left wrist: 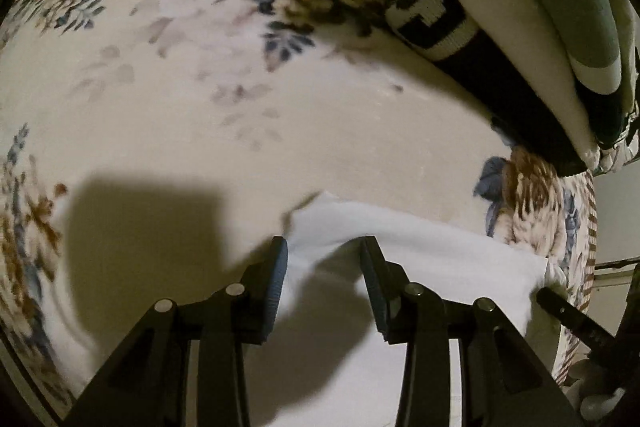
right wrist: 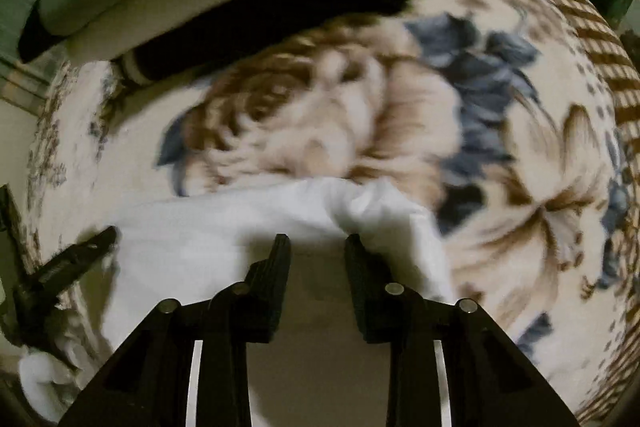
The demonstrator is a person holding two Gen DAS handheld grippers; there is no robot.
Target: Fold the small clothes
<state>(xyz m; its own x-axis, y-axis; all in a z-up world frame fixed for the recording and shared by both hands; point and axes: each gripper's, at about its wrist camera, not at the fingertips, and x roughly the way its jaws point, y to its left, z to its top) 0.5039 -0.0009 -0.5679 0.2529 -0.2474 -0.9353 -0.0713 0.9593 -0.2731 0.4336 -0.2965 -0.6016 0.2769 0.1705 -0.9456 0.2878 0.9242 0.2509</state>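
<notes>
A small white garment [left wrist: 432,247] lies on a floral blanket [left wrist: 200,87]. My left gripper [left wrist: 324,247] is open, its fingers straddling the garment's near left edge. In the right wrist view the same white garment [right wrist: 208,227] lies under my right gripper [right wrist: 316,241], which is open over its bunched right end. The left gripper's finger [right wrist: 80,251] shows at the left of that view, and the right gripper's finger [left wrist: 568,315] shows at the right of the left wrist view.
A pile of folded black, white and green clothes [left wrist: 500,39] lies at the far right of the blanket, seen also in the right wrist view [right wrist: 240,7]. The blanket's brown striped border [right wrist: 600,39] marks its edge.
</notes>
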